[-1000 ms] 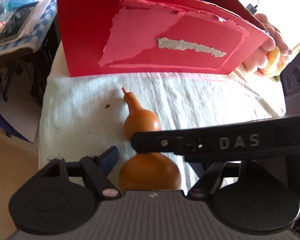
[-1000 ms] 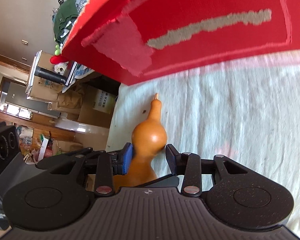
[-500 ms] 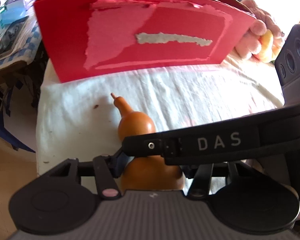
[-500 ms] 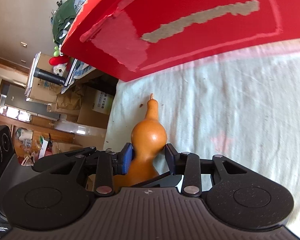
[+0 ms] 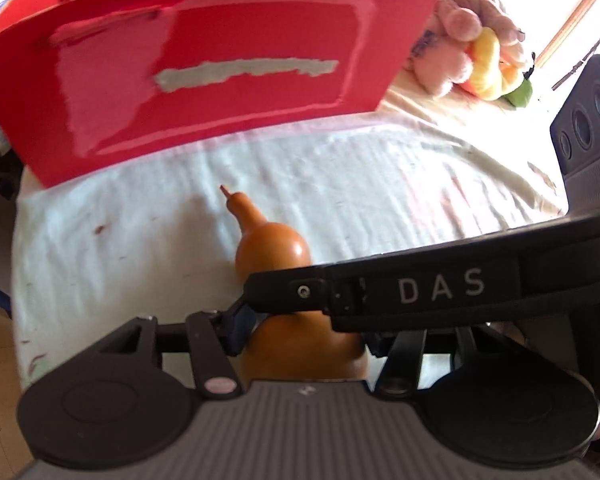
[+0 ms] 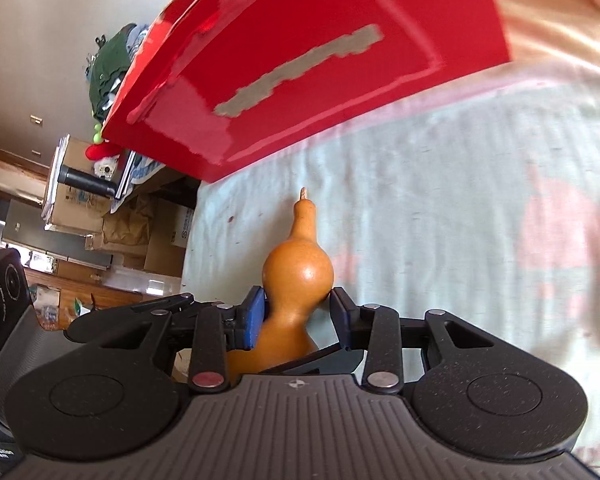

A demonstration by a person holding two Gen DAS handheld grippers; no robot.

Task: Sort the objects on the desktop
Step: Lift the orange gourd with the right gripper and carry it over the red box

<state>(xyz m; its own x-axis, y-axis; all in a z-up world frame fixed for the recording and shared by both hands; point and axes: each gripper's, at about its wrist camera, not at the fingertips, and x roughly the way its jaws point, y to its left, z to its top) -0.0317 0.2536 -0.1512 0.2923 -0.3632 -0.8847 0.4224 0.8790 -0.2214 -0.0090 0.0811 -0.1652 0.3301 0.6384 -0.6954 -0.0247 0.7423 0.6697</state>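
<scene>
Two grippers share one smooth, orange-brown, hourglass-shaped gourd (image 5: 274,254), and that is where your trouble starts. Going left to right: your left gripper (image 5: 300,334) has its blue-padded fingers (image 5: 236,330) pressed against the gourd's fat lower bulb, so it looks clamped there, though the dark arm of the other tool crosses the view and hides the far pad. Your right gripper (image 6: 296,312) is closed on the narrow waist just under the upper bulb, one blue pad (image 6: 254,318) and one dark pad touching either side. The gourd sits between both tools above the wrinkled white cloth (image 5: 360,200), its thin stem tip pointing toward the tall red cardboard box with torn paper patches (image 5: 204,72) beyond it. The shell is glossy and rounded, so I judge that any twist between your two hands could squirt it out of the pads; the waist grip especially may slide up or down the curve. If you pull the hands apart unevenly, one grip could lose it and it drops onto the cloth and rolls. Push forward carelessly and the stem may strike the box wall and snap. On the right, the pink and yellow plush toy (image 5: 460,52) lies well apart and poses no hazard.
</scene>
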